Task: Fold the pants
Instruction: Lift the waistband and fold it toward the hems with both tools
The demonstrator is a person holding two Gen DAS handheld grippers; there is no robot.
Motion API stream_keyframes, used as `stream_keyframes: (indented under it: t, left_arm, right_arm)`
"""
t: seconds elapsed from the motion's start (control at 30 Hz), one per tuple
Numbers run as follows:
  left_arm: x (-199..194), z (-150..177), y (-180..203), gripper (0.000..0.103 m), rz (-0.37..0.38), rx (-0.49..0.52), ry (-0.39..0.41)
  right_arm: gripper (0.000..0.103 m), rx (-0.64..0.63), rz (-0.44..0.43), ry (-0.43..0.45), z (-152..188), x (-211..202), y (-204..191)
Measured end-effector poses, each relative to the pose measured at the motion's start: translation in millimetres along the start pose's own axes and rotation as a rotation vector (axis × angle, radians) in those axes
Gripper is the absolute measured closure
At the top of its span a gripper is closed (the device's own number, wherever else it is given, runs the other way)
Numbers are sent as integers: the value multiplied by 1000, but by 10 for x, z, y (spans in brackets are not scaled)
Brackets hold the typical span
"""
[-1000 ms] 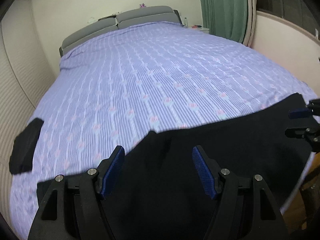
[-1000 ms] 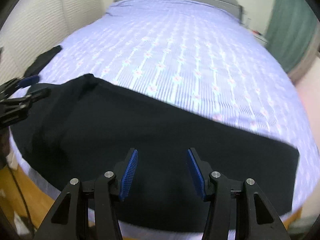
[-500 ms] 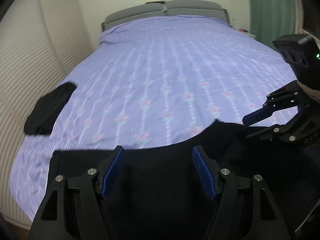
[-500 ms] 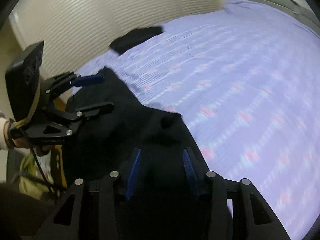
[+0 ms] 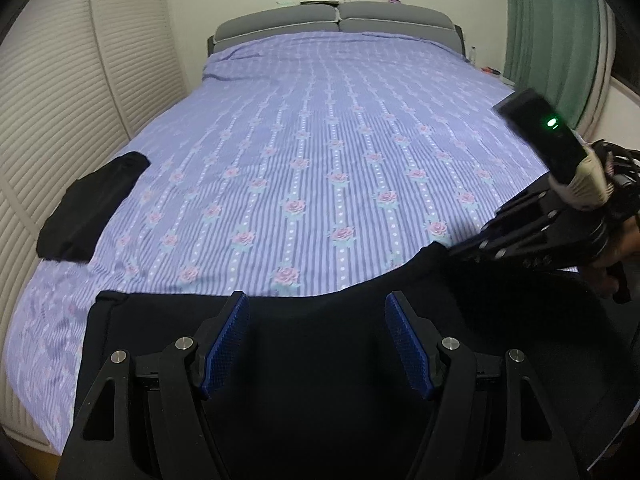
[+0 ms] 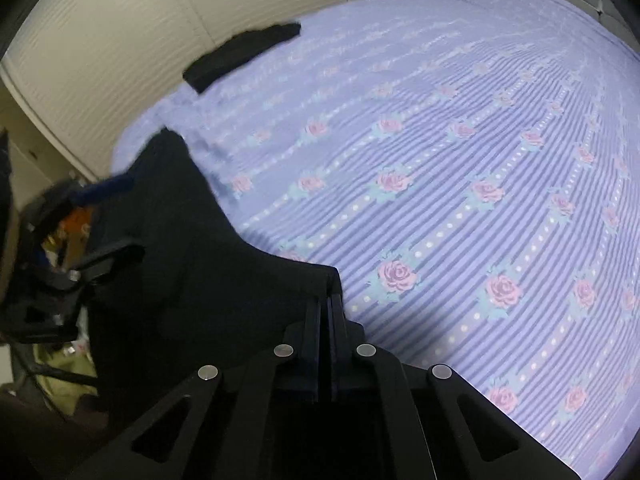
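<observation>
Black pants [image 5: 320, 360] lie across the near edge of the bed, over purple flowered bedding. My left gripper [image 5: 318, 338] hovers open over the middle of the pants, jaws wide apart and empty. My right gripper [image 6: 330, 296] is shut on a corner of the black pants [image 6: 200, 264] at their right end. It shows in the left wrist view [image 5: 472, 250] with its tip on the fabric corner. The left gripper shows at the left edge of the right wrist view [image 6: 100, 224], open.
A folded black garment [image 5: 92, 206] lies at the bed's left edge, also seen in the right wrist view [image 6: 240, 56]. White slatted wardrobe doors [image 5: 60, 100] stand on the left. A grey headboard [image 5: 336, 18] is at the far end, a green curtain [image 5: 560, 32] at right.
My right gripper closed on the pants' right corner and swung left toward the other gripper. The left gripper turned to face along the bed and stayed open.
</observation>
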State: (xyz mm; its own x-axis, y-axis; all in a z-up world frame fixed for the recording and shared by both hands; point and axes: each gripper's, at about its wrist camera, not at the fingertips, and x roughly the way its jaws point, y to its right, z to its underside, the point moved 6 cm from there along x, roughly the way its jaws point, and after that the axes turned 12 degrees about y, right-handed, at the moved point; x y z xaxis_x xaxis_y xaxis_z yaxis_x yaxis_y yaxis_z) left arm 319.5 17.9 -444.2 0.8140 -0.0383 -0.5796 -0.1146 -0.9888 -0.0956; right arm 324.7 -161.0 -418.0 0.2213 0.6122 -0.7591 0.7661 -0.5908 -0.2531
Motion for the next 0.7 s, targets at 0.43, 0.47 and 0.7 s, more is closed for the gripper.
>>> stream_keyframes:
  t: [0.43, 0.47, 0.7]
  left_arm:
    - [-301, -168, 903, 33, 171, 119, 37]
    - [-334, -168, 1100, 33, 205, 138, 39]
    - [-615, -247, 2716, 33, 511, 341, 75]
  right_arm:
    - [61, 409, 413, 241, 1232, -1941, 597]
    - [61, 445, 477, 237, 1471, -2170, 627]
    - [61, 814, 896, 191, 3303, -3814, 663]
